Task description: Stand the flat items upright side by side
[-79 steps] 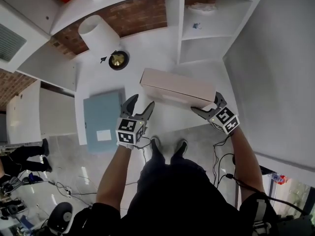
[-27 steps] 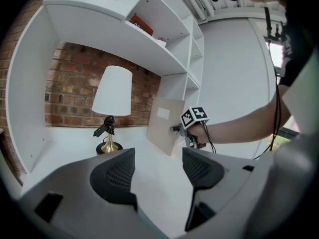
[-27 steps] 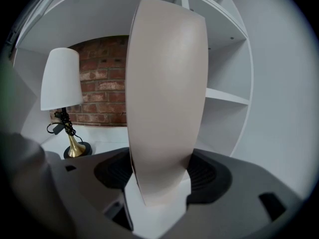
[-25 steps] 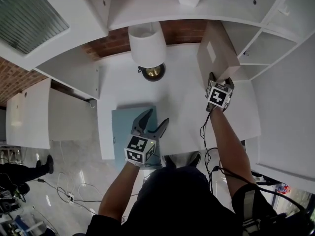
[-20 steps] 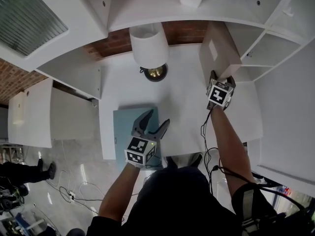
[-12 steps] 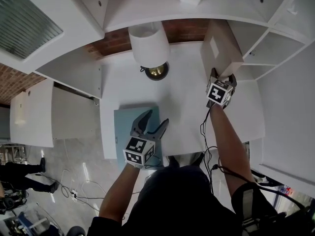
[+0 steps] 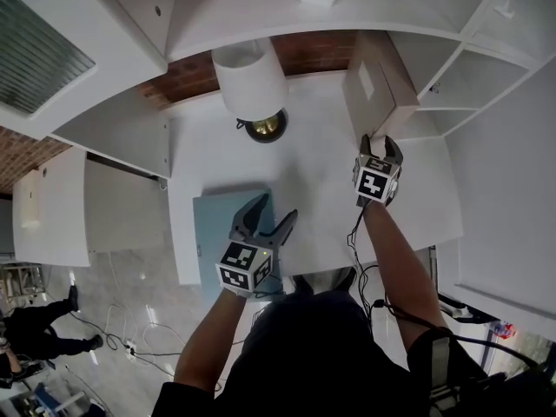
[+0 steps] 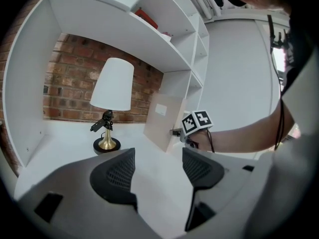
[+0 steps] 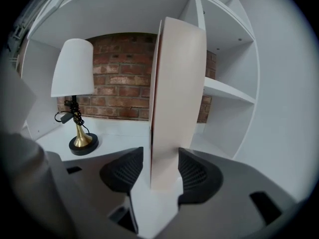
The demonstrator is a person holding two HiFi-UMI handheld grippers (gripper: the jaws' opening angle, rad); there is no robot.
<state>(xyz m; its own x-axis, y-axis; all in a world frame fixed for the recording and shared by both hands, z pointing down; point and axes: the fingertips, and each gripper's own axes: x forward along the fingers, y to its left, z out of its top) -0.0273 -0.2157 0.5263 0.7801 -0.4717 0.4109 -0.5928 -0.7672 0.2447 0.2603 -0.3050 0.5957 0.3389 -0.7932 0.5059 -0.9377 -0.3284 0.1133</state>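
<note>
Now the beige flat item [image 7: 373, 81] stands upright on its edge toward the far right corner of the white bench [image 7: 321, 189], with its broad faces turned to the left and right edges. The right gripper [image 7: 380, 142] is at its near narrow edge. Its fingers [image 9: 122, 173] are spread to either side of the item. In the right gripper view a thin gap shows between the left finger and the item's face, while the right finger lies close against the other face, so the item is not clamped.

The blue flat item [image 7: 217, 224] lies flat at the near left corner of the bench, reaching the near edge. The left gripper [image 7: 274, 208] hovers over its right part with its fingers [image 8: 114, 176] wide apart and nothing between them; only bare bench shows in the gap.

A lamp [image 7: 252, 81] with a white shade and a brass base stands by the far edge, left of the middle and well apart from both items. A brick wall [image 7: 304, 50] runs behind it.
</note>
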